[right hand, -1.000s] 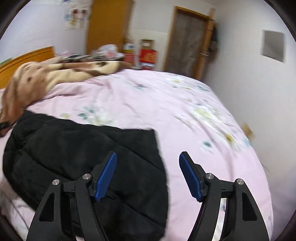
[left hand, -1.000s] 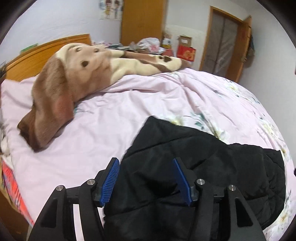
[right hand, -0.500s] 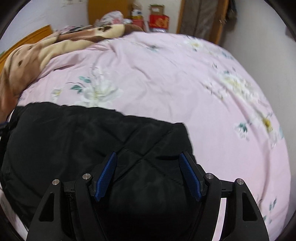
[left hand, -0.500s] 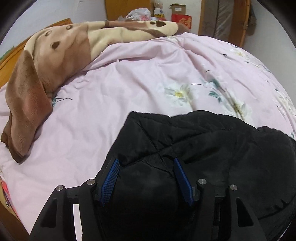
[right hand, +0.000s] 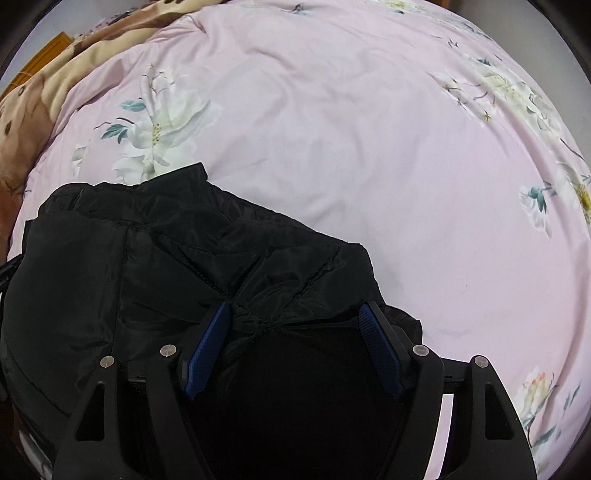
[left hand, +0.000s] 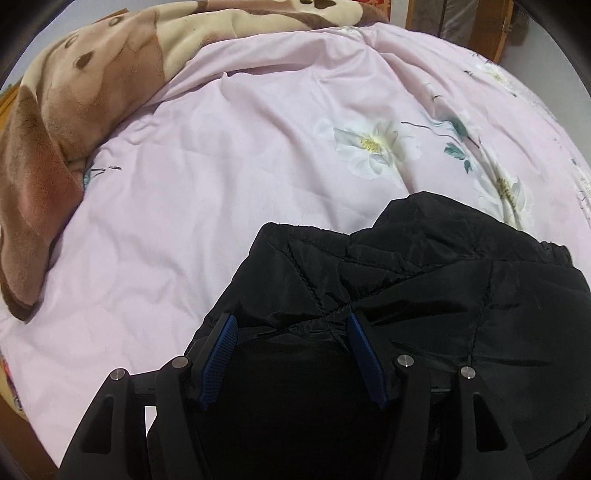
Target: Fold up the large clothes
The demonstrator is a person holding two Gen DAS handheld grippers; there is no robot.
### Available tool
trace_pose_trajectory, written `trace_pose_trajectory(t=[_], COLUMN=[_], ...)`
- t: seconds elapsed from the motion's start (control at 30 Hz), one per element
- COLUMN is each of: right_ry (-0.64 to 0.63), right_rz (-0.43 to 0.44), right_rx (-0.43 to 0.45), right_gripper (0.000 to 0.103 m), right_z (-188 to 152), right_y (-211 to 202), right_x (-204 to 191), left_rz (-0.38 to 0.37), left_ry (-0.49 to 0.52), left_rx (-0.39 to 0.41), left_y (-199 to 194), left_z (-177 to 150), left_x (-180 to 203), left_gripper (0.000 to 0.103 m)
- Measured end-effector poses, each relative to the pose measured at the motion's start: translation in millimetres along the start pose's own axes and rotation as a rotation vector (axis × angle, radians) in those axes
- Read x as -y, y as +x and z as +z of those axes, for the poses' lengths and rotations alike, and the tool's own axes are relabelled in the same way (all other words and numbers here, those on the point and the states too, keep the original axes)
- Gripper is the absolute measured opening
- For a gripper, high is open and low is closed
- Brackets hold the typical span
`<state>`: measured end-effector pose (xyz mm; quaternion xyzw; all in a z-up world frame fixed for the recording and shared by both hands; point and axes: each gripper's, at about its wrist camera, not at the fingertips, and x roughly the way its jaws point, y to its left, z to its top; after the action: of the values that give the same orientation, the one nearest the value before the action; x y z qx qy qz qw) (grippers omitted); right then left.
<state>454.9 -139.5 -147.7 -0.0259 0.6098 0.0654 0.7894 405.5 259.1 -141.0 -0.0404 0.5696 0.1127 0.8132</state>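
Note:
A black quilted jacket (left hand: pixel 424 295) lies bunched on the pink floral bedspread (left hand: pixel 221 166). In the left wrist view my left gripper (left hand: pixel 291 319) points down onto the jacket's left corner. Its blue pads stand apart, with a mound of black fabric between them. In the right wrist view the jacket (right hand: pixel 147 266) fills the lower left. My right gripper (right hand: pixel 294 306) is down on its right corner, jaws apart, with quilted fabric bulging between the pads. The fabric under both grippers is in dark shadow.
A brown and cream plush blanket (left hand: pixel 55 129) lies heaped along the bed's left and far side, and its edge (right hand: pixel 22 129) shows in the right wrist view. The bedspread (right hand: pixel 369 147) stretches beyond the jacket. A wooden door frame (left hand: pixel 461 22) stands at the far right.
Both grippers have tipped downward and sunk onto the jacket. The room's walls and doors have slid out of view, and fabric now sits between each pair of pads.

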Motion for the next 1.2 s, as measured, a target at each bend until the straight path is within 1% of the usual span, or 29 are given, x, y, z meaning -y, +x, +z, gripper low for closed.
trace_pose_trajectory(t=[0.07,0.13,0.23,0.33,0.43,0.53,0.57,0.6,0.7,0.8,0.9,1.0,1.07,1.17,1.2], right_ry=[0.007,0.016,0.044,0.108,0.127,0.125,0.125,0.125,0.108,0.081,0.052,0.031,0.014,-0.004,-0.006], right_rz=[-0.009,-0.005,0.007,0.034,0.046,0.07,0.081,0.088,0.062,0.04,0.003,-0.015,-0.039,-0.061,-0.053], right_rx=[-0.008,0.028,0.099,0.181,0.219,0.29,0.313,0.342,0.392,0.432,0.492,0.527,0.542,0.567,0.578], right_gripper=[0.072,0.072,0.072,0.072,0.072,0.073,0.073,0.073,0.073,0.073,0.073,0.073,0.073,0.073,0.073], right_z=[-0.8,-3.2,-9.5,-18.5,-30.4,-48.8,-55.4,-65.8,-90.9,-111.2,-138.2,-162.6,-182.3,-209.0,-220.1], right_y=[-4.2,-14.9,-39.9,-73.6,-100.6,-132.9,-141.3,-153.2,-175.9,-192.5,-215.2,-230.2,-239.1,-250.6,-255.6], right_x=[0.1,1.2,5.7,12.8,11.6,4.6,1.1,-2.2,-13.2,-25.1,-37.2,-45.2,-53.5,-63.1,-66.8], left_rz=[0.015,0.017,-0.023,-0.091,-0.116,-0.122,-0.119,-0.131,-0.161,-0.141,-0.128,-0.131,-0.109,-0.128,-0.12], left_ry=[0.002,0.0,-0.031,-0.109,-0.152,-0.125,-0.118,-0.109,-0.098,-0.084,-0.064,-0.047,-0.029,-0.023,-0.018], left_rx=[-0.009,0.013,0.03,0.036,0.066,0.134,0.15,0.164,0.206,0.243,0.271,0.314,0.332,0.367,0.385], left_y=[-4.2,-17.1,-38.4,-58.7,-83.6,-114.6,-122.7,-134.9,-162.0,-187.4,-210.8,-236.0,-250.9,-270.6,-277.0], left_z=[1.0,2.8,1.4,-5.2,-18.3,-39.4,-45.9,-56.7,-83.9,-111.0,-135.6,-162.9,-179.5,-205.5,-214.2], left_x=[1.8,0.8,-10.2,-26.7,-38.0,-36.6,-34.9,-32.7,-28.0,-20.0,-10.0,-0.7,6.5,12.1,14.3], left_gripper=[0.062,0.062,0.062,0.062,0.062,0.065,0.068,0.069,0.069,0.071,0.071,0.071,0.071,0.071,0.072])
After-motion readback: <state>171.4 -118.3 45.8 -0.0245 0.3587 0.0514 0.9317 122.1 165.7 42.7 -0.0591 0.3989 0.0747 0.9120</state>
